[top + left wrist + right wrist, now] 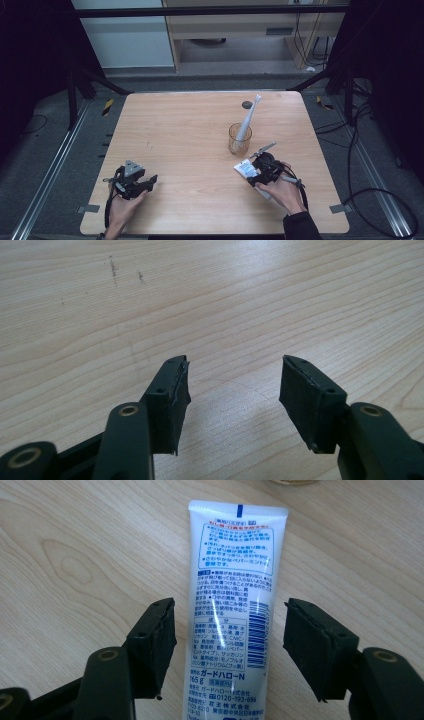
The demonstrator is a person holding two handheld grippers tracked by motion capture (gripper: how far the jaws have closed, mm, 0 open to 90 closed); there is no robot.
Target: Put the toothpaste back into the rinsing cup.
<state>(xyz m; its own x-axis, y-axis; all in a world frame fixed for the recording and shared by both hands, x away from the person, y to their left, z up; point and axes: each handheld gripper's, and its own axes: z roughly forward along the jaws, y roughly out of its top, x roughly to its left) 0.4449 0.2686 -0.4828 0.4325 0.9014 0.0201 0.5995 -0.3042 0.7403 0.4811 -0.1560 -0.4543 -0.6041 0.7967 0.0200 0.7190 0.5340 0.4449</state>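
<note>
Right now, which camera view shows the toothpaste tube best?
The right gripper view: the toothpaste tube lies flat on the table between the open right claw, its print sharp. In the high view the tube is small and partly covered by that claw. The left gripper view gives bare wood.

Both grippers are black, with brass-ringed pivots; the left gripper (134,181) carries a grey triangular plate.

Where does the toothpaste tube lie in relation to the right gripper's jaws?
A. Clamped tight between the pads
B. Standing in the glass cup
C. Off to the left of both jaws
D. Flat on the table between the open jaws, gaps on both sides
D: the right gripper view shows the toothpaste tube flat on the table, with the right gripper straddling it, wood visible beside each pad.
</note>
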